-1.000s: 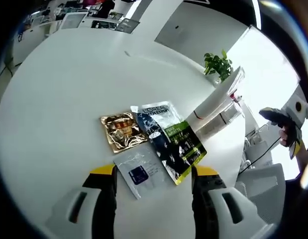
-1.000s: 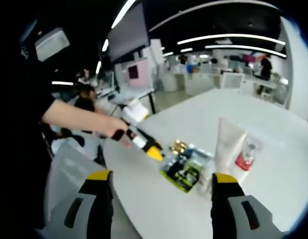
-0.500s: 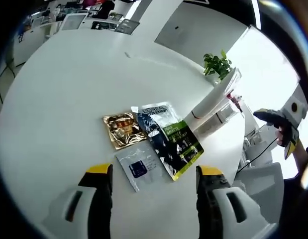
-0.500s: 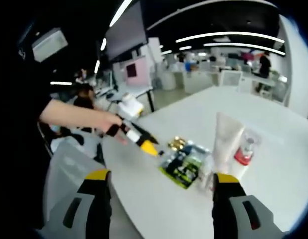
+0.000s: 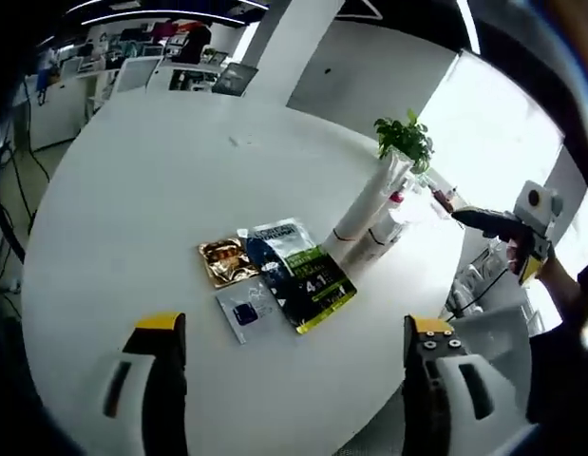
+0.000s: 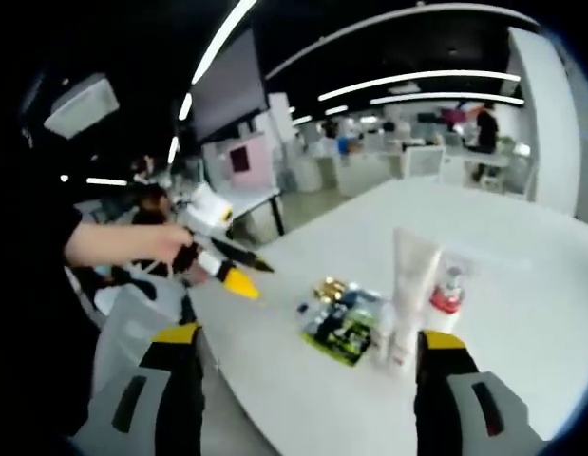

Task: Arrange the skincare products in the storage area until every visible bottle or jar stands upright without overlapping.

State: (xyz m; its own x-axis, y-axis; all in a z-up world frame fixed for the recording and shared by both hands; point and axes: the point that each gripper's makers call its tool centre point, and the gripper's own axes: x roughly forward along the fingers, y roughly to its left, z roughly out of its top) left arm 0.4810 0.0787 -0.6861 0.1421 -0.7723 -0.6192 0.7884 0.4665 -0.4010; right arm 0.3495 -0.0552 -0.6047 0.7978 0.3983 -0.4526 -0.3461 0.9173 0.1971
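A round white table (image 5: 132, 209) is seen from above its near edge in the left gripper view. Three flat sachets lie together near the table's middle: a gold sachet (image 5: 223, 260), a dark-and-green sachet (image 5: 298, 275) touching it, and a small clear sachet (image 5: 244, 311) just beside both, toward the near edge. Beyond the dark-and-green sachet a tall white tube (image 5: 367, 204) stands upright, with a clear bottle with a red cap (image 5: 387, 220) just beside it, both close to the table's far-right edge. A potted plant (image 5: 406, 141) stands beyond that edge. Wide bare tabletop is left on the far and left sides of the sachets. The left gripper (image 5: 289, 342) is held over the near edge with its jaws spread wide and nothing between them. The right gripper (image 6: 308, 347) is likewise held apart and empty, off the table's edge; it also appears at the right of the left gripper view.
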